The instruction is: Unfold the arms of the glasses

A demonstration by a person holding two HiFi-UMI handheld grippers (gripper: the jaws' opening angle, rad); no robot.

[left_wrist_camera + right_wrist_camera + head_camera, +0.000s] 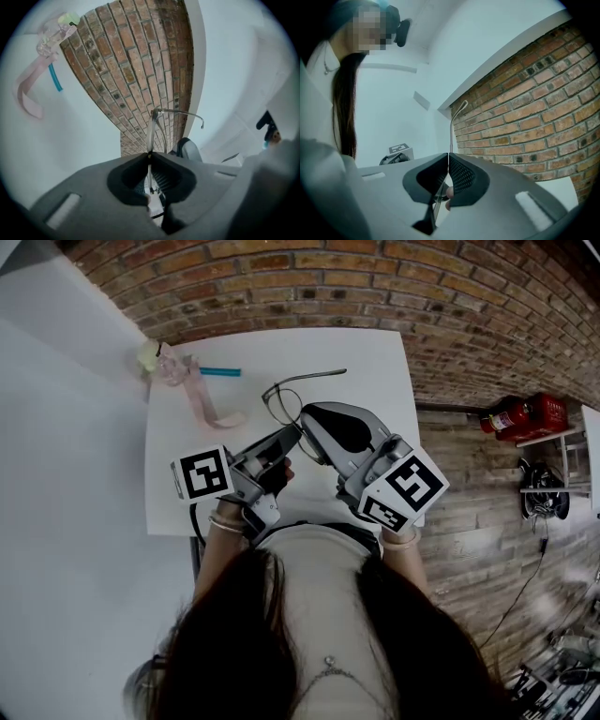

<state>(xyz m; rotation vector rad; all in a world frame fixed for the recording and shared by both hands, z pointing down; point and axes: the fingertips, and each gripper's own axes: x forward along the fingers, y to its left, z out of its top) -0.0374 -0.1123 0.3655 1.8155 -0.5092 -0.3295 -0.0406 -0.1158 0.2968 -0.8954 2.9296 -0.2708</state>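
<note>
Head view: your left gripper (296, 432) and right gripper (307, 416) meet tip to tip over the white table (187, 427), each clamped onto the wire-rimmed glasses (284, 397), one arm (319, 374) stretching rightward.

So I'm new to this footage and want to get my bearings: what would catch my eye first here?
The thin wire-framed glasses, held over the square white table and pinched from both sides at once: the left tool is shut on the frame, the right tool on one arm. Next, the red fire extinguisher lying on the brick floor at right.
</note>
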